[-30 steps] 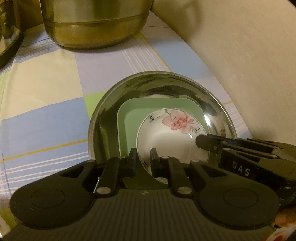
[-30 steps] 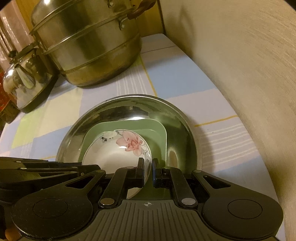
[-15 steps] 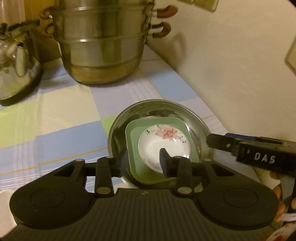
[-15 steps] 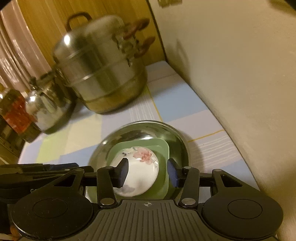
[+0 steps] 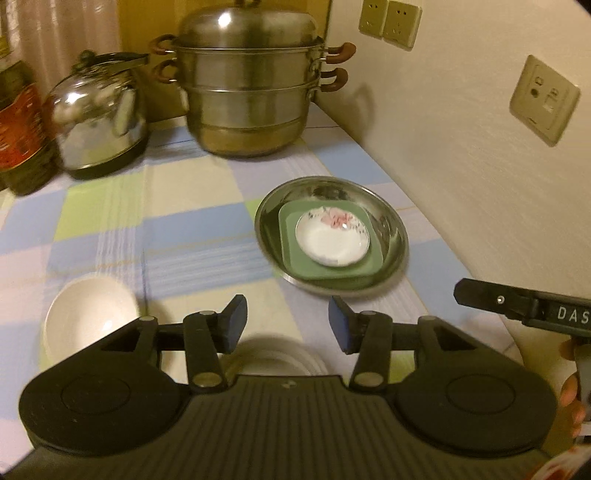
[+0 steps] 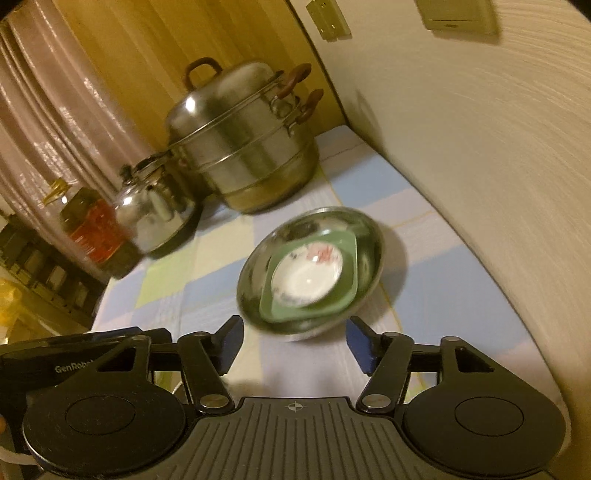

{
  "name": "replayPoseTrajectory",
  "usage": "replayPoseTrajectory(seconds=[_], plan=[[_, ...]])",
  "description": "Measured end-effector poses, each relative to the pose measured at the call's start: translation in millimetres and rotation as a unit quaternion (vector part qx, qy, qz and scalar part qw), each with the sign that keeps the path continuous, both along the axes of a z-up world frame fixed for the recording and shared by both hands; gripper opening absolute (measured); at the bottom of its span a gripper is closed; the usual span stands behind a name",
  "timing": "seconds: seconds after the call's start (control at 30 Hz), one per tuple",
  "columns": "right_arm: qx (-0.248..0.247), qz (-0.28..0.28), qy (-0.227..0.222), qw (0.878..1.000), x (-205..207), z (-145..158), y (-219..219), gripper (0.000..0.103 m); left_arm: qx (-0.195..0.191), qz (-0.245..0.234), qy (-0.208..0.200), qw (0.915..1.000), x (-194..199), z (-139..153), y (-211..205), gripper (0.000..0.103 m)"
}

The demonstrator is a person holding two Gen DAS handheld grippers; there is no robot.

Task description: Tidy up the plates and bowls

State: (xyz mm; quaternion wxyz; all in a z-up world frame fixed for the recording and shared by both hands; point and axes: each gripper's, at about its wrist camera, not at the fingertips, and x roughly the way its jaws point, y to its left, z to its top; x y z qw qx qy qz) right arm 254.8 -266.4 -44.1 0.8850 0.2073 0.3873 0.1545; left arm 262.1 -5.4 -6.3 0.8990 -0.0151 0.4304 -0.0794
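One steel basin (image 5: 391, 236) holds one green square plate (image 5: 291, 236) and one flowered white saucer (image 5: 328, 243). Elsewhere on the table (image 5: 184, 229) are one white bowl (image 5: 88, 317), one stack of white plates (image 5: 280, 362), one steamer pot (image 5: 251, 92), one kettle (image 5: 96, 118), and one bottle (image 5: 22, 129). The wall carries three sockets: (image 5: 372, 16), (image 5: 400, 23), (image 5: 543, 99).

A tall tiered stainless-steel steamer pot (image 5: 251, 92) with brown handles stands far ahead of the grippers against the back wall. A shiny metal kettle (image 5: 98, 122) sits just left of it, and a dark bottle with a red label (image 5: 20, 125) further left. Beige wall sockets (image 5: 543, 99) are mounted up to the right. A pastel checked tablecloth (image 5: 110, 206) lies below everything.
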Motion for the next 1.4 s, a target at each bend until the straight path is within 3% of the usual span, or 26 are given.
replayPoseTrajectory(seconds=[0.3, 0.67, 1.0, 1.4], plan=[[-0.026, 0.010, 0.023, 0.999, -64.4, 8.0, 4.3, 0.065, -0.019, 0.046, -0.010, 0.9987, -91.6, 12.5, 12.4, 0.045], [0.003, 0.076, 0.010, 0.997, -131.1, 7.3, 19.3, 0.065, -0.002, 0.105, -0.021, 0.9943, -194.2, 23.1, 20.9, 0.045], [-0.015, 0.133, -0.005, 0.991, -161.0, 6.2, 42.4, 0.065, 0.004, 0.137, -0.009, 0.9905, -242.3, 18.8, 34.6, 0.045], [-0.040, 0.201, 0.017, 0.979, -164.8, -7.0, 88.5, 0.068, 0.013, 0.169, 0.007, 0.9854, -265.5, 13.0, 69.2, 0.045]])
